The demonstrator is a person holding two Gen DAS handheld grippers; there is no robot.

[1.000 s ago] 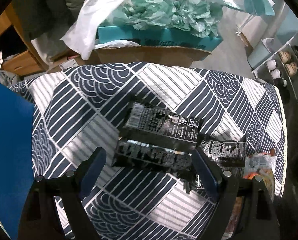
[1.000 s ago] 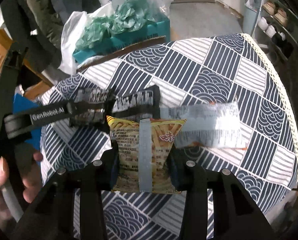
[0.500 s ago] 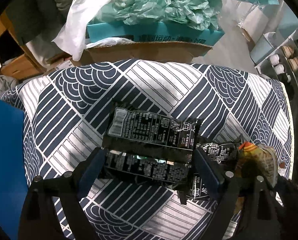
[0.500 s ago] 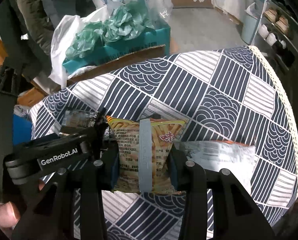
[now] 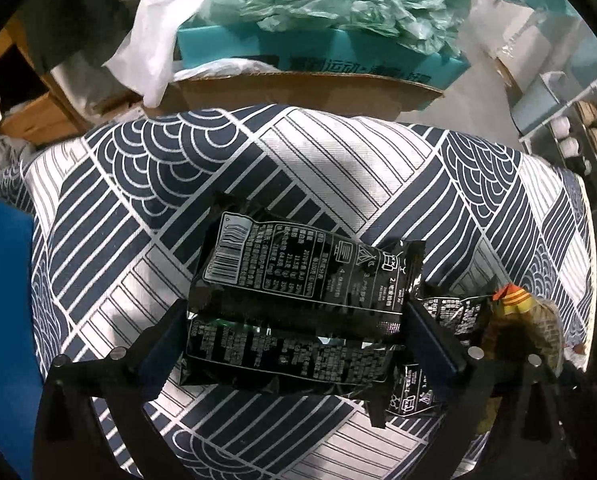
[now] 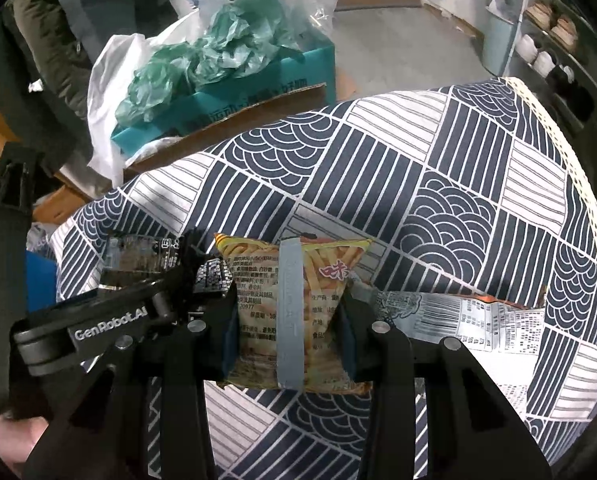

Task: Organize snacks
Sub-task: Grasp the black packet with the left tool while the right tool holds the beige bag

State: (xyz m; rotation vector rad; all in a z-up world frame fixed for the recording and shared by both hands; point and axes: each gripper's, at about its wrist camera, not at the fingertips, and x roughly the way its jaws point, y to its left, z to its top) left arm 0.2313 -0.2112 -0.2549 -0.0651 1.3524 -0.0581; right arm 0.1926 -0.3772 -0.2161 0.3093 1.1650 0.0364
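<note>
My left gripper [image 5: 296,332] is shut on a black snack packet [image 5: 298,300], which it holds just above the patterned tablecloth [image 5: 338,160]. A second black packet [image 5: 450,316] lies to its right. My right gripper [image 6: 288,320] is shut on a yellow fries packet [image 6: 290,304] and holds it above the cloth; that packet also shows at the right edge of the left wrist view [image 5: 526,312]. A silver packet [image 6: 458,320] lies flat on the cloth to the right of it. The left gripper also shows in the right wrist view [image 6: 110,320], with the black packet [image 6: 138,256].
Behind the table stands a cardboard box [image 5: 298,92] with a teal box [image 5: 338,52], green crumpled bags [image 6: 202,60] and a white plastic bag [image 5: 158,40]. A blue object [image 5: 2,320] is at the left. A shoe rack [image 6: 550,40] stands at the far right.
My left gripper has closed in on the black packet and taken hold of it. My right gripper has carried the fries packet left, away from the silver packet and nearer the black ones.
</note>
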